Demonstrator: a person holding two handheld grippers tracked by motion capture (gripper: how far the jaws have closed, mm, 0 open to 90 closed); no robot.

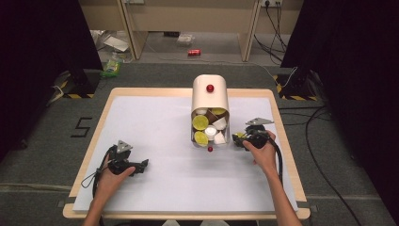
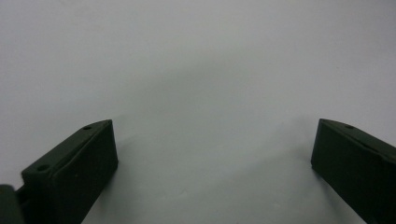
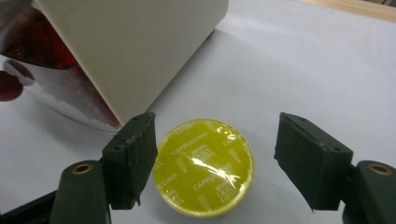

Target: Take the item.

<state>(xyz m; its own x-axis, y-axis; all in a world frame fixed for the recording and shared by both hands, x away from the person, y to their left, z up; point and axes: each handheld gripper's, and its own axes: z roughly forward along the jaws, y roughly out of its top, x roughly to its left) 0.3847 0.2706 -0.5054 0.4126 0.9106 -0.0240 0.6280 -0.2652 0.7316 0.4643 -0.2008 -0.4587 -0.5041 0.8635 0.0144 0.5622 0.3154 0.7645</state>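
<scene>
Right gripper (image 3: 212, 156) spread around a yellow capsule (image 3: 204, 168), left jaw touching it, beside the white dispenser (image 1: 210, 101), left gripper (image 2: 212, 163) spread wide over the white table sheet (image 1: 155, 136), grey floor beyond.

floor: grey carpet (image 1: 42, 155) | sides: black curtains (image 1: 42, 42) | back: wooden furniture legs (image 1: 134, 33)

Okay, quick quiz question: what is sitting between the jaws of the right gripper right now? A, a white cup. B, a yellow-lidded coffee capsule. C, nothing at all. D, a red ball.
B: in the right gripper view, a yellow-lidded capsule printed "Cappuccino" lies on the white table cover between the open jaws of the right gripper, beside the white dispenser.
</scene>
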